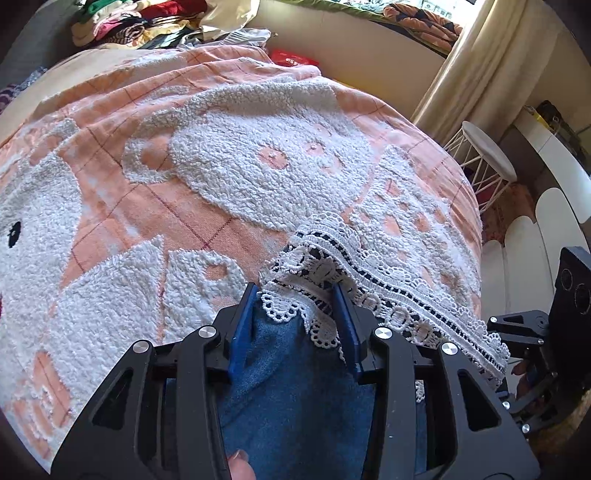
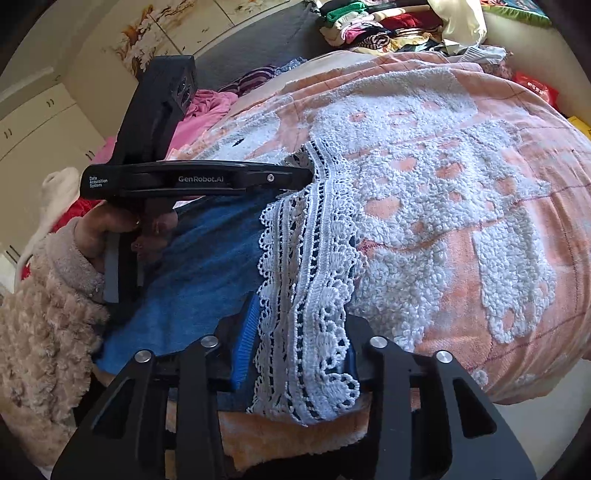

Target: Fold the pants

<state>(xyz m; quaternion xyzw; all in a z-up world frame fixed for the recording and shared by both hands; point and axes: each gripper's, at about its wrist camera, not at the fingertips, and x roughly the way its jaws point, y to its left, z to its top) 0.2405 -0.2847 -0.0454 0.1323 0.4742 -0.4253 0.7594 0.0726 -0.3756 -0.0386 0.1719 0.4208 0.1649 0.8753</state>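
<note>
Blue pants with a white lace hem lie at the near edge of a pink and white blanket. In the left wrist view my left gripper has its blue pads apart, with the lace hem and blue cloth lying between them. In the right wrist view the pants and lace hem run between the pads of my right gripper, which stand apart around the lace. The left gripper body shows at the hem's far end.
A pile of mixed clothes lies at the far side of the bed. A white wire stool and a curtain stand to the right. Pink clothes lie to the left. The right gripper shows at the right edge.
</note>
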